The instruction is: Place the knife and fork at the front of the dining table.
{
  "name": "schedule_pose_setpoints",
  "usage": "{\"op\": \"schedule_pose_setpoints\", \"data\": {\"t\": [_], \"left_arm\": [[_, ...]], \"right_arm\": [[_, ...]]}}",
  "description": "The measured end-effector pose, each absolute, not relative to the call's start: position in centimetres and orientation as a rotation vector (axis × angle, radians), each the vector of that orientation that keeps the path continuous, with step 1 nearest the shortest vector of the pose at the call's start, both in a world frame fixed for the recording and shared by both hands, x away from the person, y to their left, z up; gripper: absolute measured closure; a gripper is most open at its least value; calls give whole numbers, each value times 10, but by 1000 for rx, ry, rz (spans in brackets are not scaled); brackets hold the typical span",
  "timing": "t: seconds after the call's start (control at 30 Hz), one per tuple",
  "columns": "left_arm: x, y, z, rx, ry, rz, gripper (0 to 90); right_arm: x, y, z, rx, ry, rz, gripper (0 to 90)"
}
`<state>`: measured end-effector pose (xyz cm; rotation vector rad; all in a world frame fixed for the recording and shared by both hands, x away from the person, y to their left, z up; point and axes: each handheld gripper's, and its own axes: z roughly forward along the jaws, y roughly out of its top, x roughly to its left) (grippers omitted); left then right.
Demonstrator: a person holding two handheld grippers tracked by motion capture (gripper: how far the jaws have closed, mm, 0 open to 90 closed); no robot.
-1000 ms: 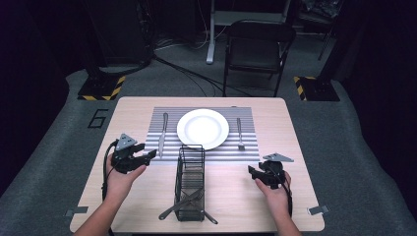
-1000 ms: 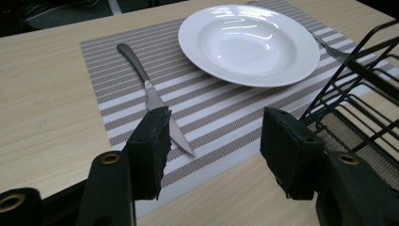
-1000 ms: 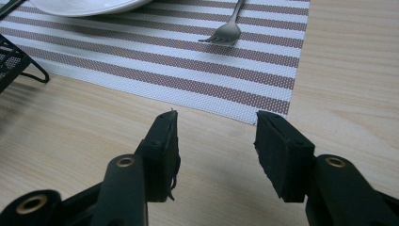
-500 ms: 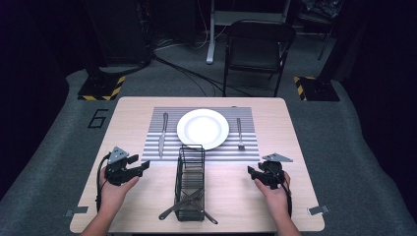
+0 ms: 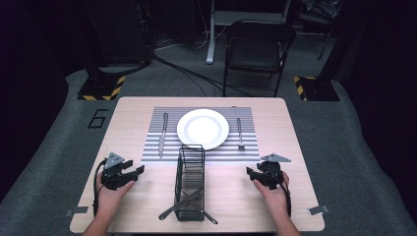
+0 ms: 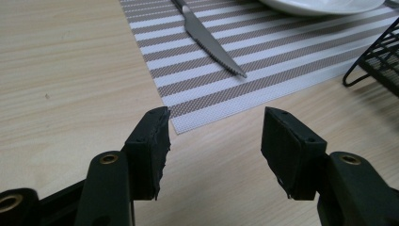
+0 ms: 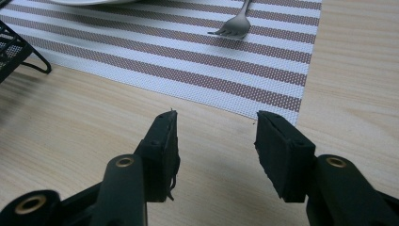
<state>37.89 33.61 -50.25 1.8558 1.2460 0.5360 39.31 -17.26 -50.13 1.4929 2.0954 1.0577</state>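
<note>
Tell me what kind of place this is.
Probably a lab or studio staged for a table-setting recording: a small wooden table on grey carpet, hazard-striped floor blocks, loose cables, a folding chair, dark surroundings.

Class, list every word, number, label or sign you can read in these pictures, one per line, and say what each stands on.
"6": a large dark numeral on the grey floor mat, just left of the table's far left corner.
Yellow-and-black hazard stripes, a warning marking without words, on two floor plates beyond the table.
No readable text on the plate, placemat, cutlery, wire basket or grippers.
</note>
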Motion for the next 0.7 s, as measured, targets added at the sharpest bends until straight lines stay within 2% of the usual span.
{"op": "schedule_pose_setpoints", "data": {"t": [0.2,0.7], "left_arm": [[381,340,-510,1900,1253,558,391],[386,357,-517,1895,1331,571,391]], "right_arm": [[394,-172,-504,1488,2108,1040,476],[398,-183,-510,1500,2087,978,449]]}}
